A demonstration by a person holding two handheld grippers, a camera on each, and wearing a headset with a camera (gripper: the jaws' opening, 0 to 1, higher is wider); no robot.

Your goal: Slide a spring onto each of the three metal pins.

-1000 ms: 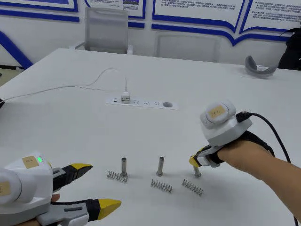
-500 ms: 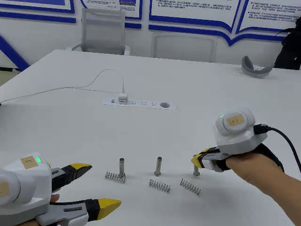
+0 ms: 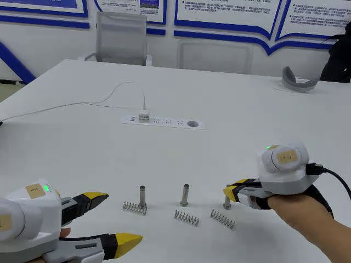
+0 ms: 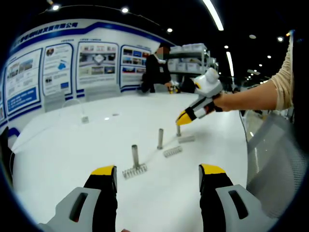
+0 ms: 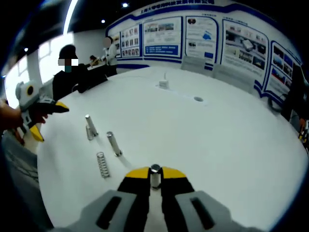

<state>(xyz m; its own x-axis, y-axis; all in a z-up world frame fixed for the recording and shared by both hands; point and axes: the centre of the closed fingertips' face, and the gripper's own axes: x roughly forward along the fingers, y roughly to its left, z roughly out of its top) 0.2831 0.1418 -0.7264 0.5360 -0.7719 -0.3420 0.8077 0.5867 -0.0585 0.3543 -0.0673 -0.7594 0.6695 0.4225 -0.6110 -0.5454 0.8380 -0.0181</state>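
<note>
Since a second ago the right gripper [image 3: 229,193] has swung its body lower and further toward the right edge of the desk [image 3: 219,93]. Its tips haven't left the right pin [image 3: 227,205] though, still pinched around it. Pins and springs sit where they were, and the left gripper [image 3: 112,218] hasn't budged either. Head view count: three pins standing upright in a row close to the near edge, so left pin [image 3: 142,195], middle pin [image 3: 185,194] and that right one. Three springs lie flat just on the near side of them: left spring [image 3: 135,207] right at its pin's foot, middle spring [image 3: 187,217], right spring [image 3: 222,219]. None of them is on a pin yet. The left gripper hovers by the near left corner, jaws spread wide with nothing in them. Left gripper view: same tally, three pins and three springs beyond the wide-apart yellow tips of the left gripper [image 4: 158,174], with the right gripper [image 4: 183,117] coming in from the right onto the farthest pin. Right gripper view: its two tips press against the top of the right pin [image 5: 155,168], two more pins stand further along the desk, and I count one spring [image 5: 101,164] clearly; anything else coiled over there is too small to call. The left gripper [image 5: 48,121] shows at the left, tips apart.
</note>
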